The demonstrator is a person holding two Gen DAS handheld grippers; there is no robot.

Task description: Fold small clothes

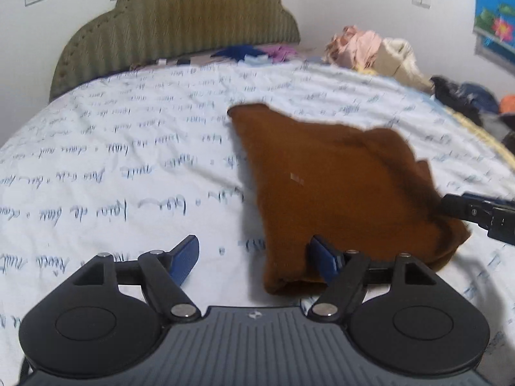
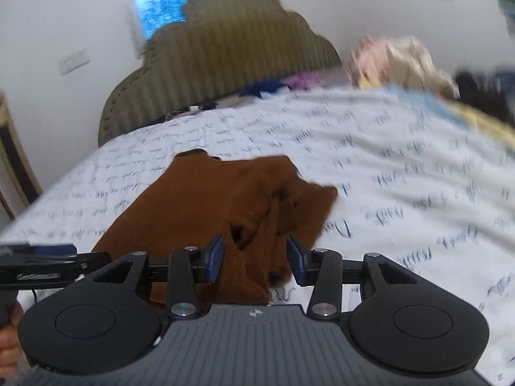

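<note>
I have a small brown knit garment (image 1: 338, 186) lying on the bed (image 1: 128, 148), on the white sheet printed with blue script, well short of the olive headboard (image 1: 180, 22). It looks partly folded already: a thicker doubled edge lies nearest me and loose layers are bunched on its right side.

My left tool (image 1: 254, 257) is spread wide and has hold of nothing; its right blue finger rests against the near left corner of the garment, while the other finger sits over bare sheet. My right tool (image 2: 256, 260) is about half open, with a bunched ridge of the brown fabric standing between the blue pads (image 2: 215, 257). I see no pinch in the cloth, so I judge it is not gripping yet, though blur makes contact hard to read.

I take this to be the grasp stage before another fold. Next I would need to close the right tool on that bunch, bring the left tool fully around the near corner and close it, then lift both together and lay the edge across evenly.

A pile of other clothes (image 1: 370, 48) sits at the far right of the bed, well apart.
</note>
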